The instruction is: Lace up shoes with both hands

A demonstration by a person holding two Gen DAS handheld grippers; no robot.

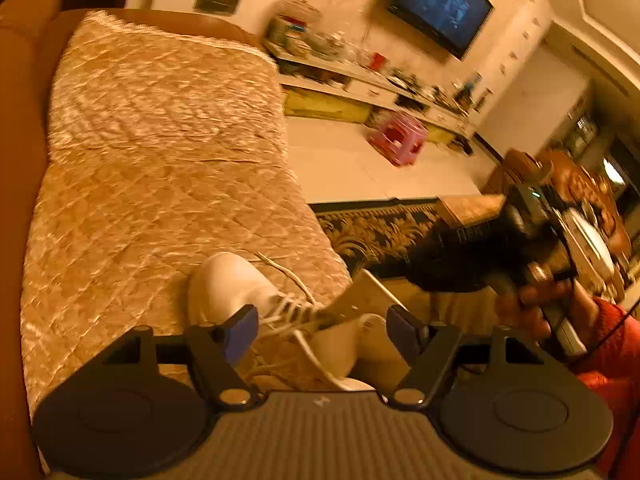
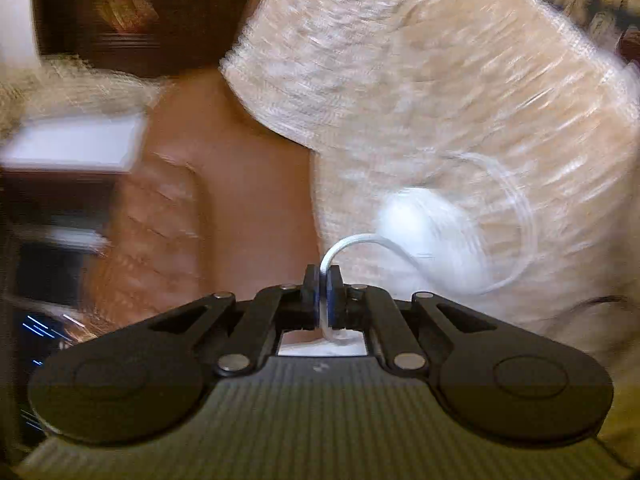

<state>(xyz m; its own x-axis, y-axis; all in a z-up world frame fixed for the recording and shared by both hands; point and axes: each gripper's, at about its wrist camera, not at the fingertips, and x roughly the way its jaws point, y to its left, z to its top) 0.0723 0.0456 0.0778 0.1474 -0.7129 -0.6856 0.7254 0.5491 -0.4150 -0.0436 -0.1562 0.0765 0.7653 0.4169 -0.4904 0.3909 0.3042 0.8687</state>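
Your right tool (image 2: 323, 276) pinches the white lace (image 2: 352, 242); your left tool (image 1: 320, 328) gapes wide, the white shoe (image 1: 240, 288) just beyond it on the quilted cover (image 1: 160, 140).

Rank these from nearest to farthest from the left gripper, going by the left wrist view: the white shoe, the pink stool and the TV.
From the left gripper:
1. White shoe, on the quilted cover, just beyond the open fingers.
2. Pink stool, out on the pale floor, mid-room.
3. TV, on the far wall, upper right.
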